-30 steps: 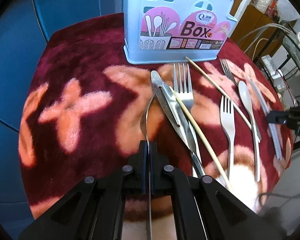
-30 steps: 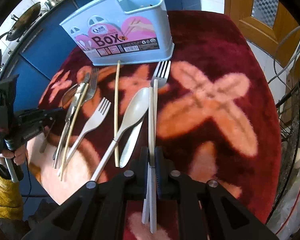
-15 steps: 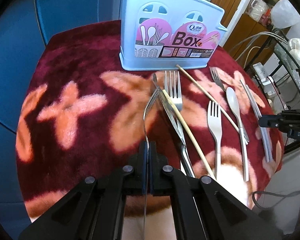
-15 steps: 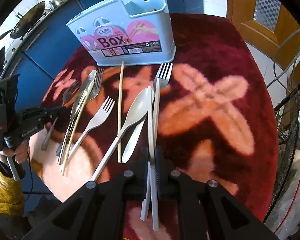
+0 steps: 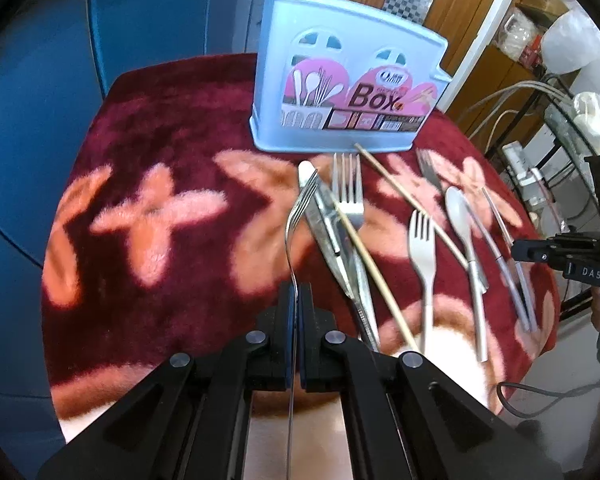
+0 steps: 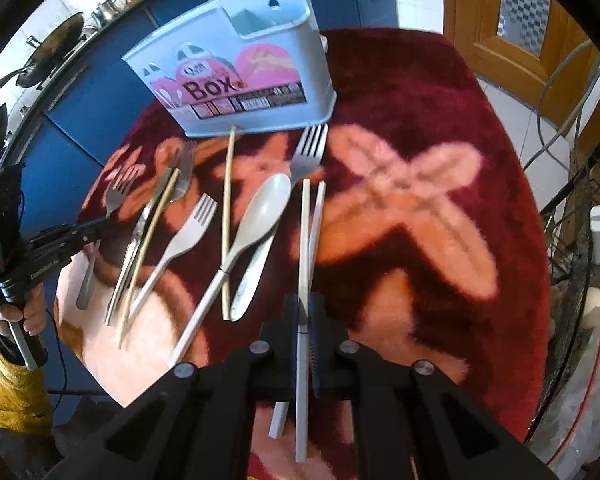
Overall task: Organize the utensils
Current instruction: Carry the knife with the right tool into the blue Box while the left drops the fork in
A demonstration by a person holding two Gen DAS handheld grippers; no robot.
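Steel fork (image 5: 298, 216) pinched at its handle in your left gripper (image 5: 296, 300), jaws clamped tight, tines raised over the maroon flowered cloth (image 5: 172, 152) toward the pale blue utensil box (image 5: 340, 92) at the far side. A table knife (image 5: 332, 236), more forks and a wooden chopstick (image 5: 376, 280) lie just right. Over on your right gripper (image 6: 304, 312): it's closed on white chopsticks (image 6: 303, 240), spoon (image 6: 260, 216) resting left, box (image 6: 244, 76) beyond.
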